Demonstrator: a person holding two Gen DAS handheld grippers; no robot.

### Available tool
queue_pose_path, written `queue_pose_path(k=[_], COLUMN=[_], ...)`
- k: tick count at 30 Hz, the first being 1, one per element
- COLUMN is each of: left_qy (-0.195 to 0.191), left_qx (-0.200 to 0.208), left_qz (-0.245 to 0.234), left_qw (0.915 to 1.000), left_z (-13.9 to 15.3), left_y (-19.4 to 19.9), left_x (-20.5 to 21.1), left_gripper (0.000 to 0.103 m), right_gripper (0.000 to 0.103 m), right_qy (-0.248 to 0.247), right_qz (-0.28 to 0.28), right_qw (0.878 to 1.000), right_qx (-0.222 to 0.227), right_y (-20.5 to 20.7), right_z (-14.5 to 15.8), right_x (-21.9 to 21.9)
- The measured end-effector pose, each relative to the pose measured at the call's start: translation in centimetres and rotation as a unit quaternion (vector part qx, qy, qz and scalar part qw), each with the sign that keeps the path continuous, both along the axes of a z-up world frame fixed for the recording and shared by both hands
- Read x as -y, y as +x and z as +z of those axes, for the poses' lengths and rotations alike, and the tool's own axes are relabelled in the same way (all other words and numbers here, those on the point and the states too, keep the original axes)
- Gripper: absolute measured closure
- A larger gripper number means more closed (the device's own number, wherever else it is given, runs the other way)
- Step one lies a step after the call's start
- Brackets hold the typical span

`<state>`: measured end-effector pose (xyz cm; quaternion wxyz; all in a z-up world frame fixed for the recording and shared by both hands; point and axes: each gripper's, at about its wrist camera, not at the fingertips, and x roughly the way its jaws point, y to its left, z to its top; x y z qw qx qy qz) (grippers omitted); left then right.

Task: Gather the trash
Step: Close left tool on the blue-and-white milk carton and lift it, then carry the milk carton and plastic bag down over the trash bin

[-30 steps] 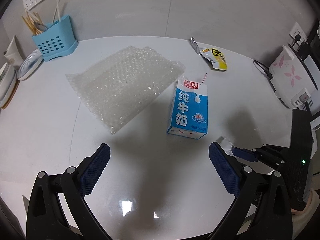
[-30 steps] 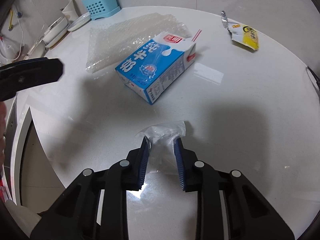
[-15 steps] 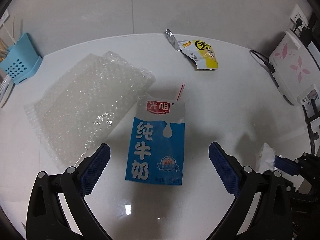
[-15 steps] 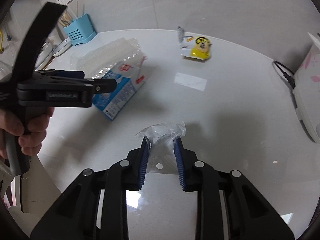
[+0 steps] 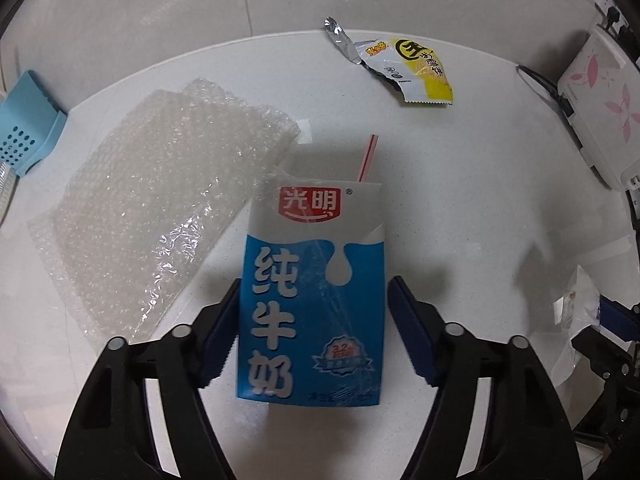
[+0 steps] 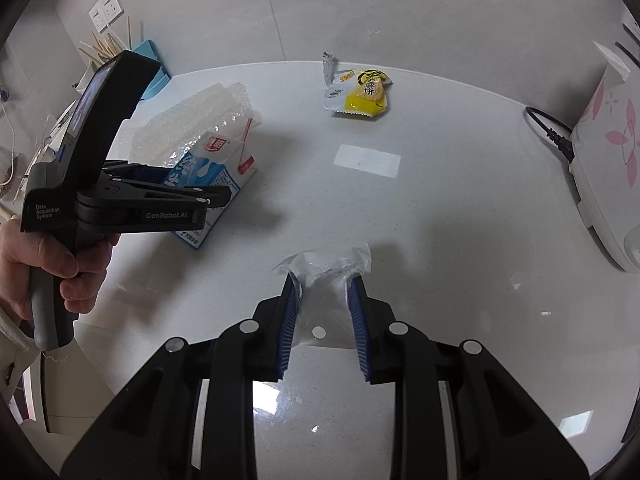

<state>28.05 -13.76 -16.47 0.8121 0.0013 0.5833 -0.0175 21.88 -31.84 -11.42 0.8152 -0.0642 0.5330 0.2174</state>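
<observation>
My left hand-held gripper (image 5: 314,332) points steeply down over the milk carton (image 5: 314,300), which lies flat on the white surface (image 5: 460,184). Its jaws have just been closing, with the carton between them. The left pad sits right at the carton's edge, while a thin gap shows by the right pad, so I cannot tell that it is gripped yet. A red-striped straw (image 5: 367,158) sticks out of the carton's top. Bubble wrap (image 5: 160,208) lies just beside the carton, its corner touching the top left. A yellow snack wrapper (image 5: 404,70) lies well apart, near the far rim.

My right hand-held gripper (image 6: 324,312) is pinching a clear plastic bag (image 6: 328,268), the jaws narrow, the crumpled film bunched between the blue pads. From that side I see my left hand (image 6: 44,264) on the other gripper's grey handle. A white cooker (image 6: 608,168) with pink flowers stands at the right, a blue holder (image 5: 24,136) at the left.
</observation>
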Motion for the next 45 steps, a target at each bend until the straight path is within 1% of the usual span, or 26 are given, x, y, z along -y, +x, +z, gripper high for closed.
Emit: queue_pose_path(k=[3, 7, 17, 25, 31, 39, 45], left_qy=[0.001, 0.000, -0.010, -0.018, -0.025, -0.028, -0.030], left_qx=[-0.002, 0.007, 0.048, 0.091, 0.114, 0.128, 0.134], left_qz=[-0.003, -0.004, -0.011, -0.019, -0.017, -0.010, -0.009], left_qw=[1.0000, 1.0000, 0.9987, 0.9955, 0.9930, 0.9914, 0.9905], left_z=[0.0, 0.5, 3.5, 6.4, 7.8, 9.1, 9.4], left_y=[-0.1, -0.6, -3.8, -7.2, -10.3, -14.9, -17.9], left_x=[0.0, 0.1, -0.6, -1.6, -2.9, -5.5, -7.1], left_gripper=[0.041, 0.041, 0.041, 0.041, 0.041, 0.041, 0.041], right_gripper=[0.078, 0.078, 0.078, 0.078, 0.078, 0.078, 0.078], right_qy=[0.003, 0.007, 0.011, 0.019, 0.026, 0.028, 0.034], right_qz=[-0.006, -0.015, -0.032, -0.058, -0.070, -0.073, -0.071], right_qw=[1.000, 1.000, 0.999, 0.997, 0.996, 0.994, 0.993], right_qx=[0.000, 0.003, 0.017, 0.042, 0.056, 0.073, 0.084], right_y=[-0.1, -0.4, -1.2, -2.5, -4.0, -7.0, -9.6], right_z=[0.1, 0.5, 1.2, 2.5, 3.3, 4.4, 5.2], right_x=[0.0, 0.2, 0.1, -0.7, -1.8, -3.8, -5.5])
